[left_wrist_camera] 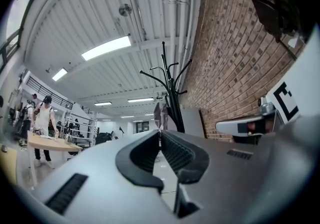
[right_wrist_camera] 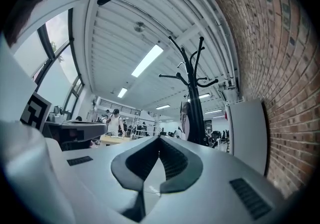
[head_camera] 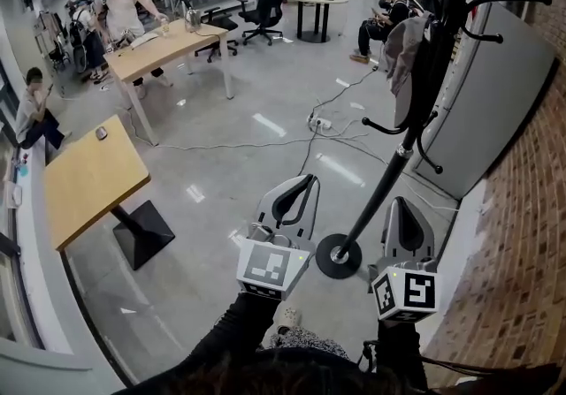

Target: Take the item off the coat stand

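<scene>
A black coat stand [head_camera: 416,119] rises from a round base [head_camera: 339,256] on the grey floor. A grey cloth item [head_camera: 405,50] hangs from one of its upper hooks. My left gripper [head_camera: 309,179] is low, just left of the pole, its jaws shut with nothing in them. On the other side of the base, my right gripper [head_camera: 400,201] is also shut and empty. The left gripper view puts the stand [left_wrist_camera: 172,95] and the item [left_wrist_camera: 159,113] straight beyond the shut tips [left_wrist_camera: 160,133]. From the right gripper [right_wrist_camera: 159,139] the stand [right_wrist_camera: 196,97] and item [right_wrist_camera: 185,115] show ahead, slightly right.
A white panel [head_camera: 495,110] leans on the brick wall [head_camera: 531,278] right of the stand. Cables and a power strip [head_camera: 320,123] lie on the floor behind it. Wooden tables [head_camera: 88,177] [head_camera: 168,47] stand at the left, with several people around them.
</scene>
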`<action>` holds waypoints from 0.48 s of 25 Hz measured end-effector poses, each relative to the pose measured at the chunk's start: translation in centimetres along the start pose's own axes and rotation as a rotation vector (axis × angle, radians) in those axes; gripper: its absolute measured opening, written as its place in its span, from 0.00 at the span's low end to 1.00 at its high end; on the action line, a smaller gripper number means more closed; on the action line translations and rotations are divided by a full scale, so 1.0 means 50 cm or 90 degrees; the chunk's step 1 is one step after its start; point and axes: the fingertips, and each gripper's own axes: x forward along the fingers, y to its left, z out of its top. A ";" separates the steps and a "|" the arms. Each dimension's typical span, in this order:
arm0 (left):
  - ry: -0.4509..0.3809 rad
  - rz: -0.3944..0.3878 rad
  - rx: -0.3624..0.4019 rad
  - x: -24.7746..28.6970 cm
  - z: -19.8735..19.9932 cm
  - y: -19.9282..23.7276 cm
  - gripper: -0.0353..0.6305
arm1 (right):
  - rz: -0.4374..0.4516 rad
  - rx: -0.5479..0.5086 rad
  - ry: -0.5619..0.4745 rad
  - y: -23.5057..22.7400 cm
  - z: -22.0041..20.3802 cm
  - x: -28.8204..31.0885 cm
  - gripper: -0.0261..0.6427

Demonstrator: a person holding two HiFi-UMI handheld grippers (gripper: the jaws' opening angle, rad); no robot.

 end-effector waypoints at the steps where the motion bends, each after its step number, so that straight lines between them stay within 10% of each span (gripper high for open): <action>1: 0.000 0.001 -0.001 0.013 -0.005 0.006 0.09 | -0.004 0.003 0.000 -0.008 -0.006 0.015 0.05; 12: -0.010 -0.006 -0.009 0.170 -0.010 0.104 0.09 | 0.012 0.001 -0.009 -0.019 -0.016 0.202 0.05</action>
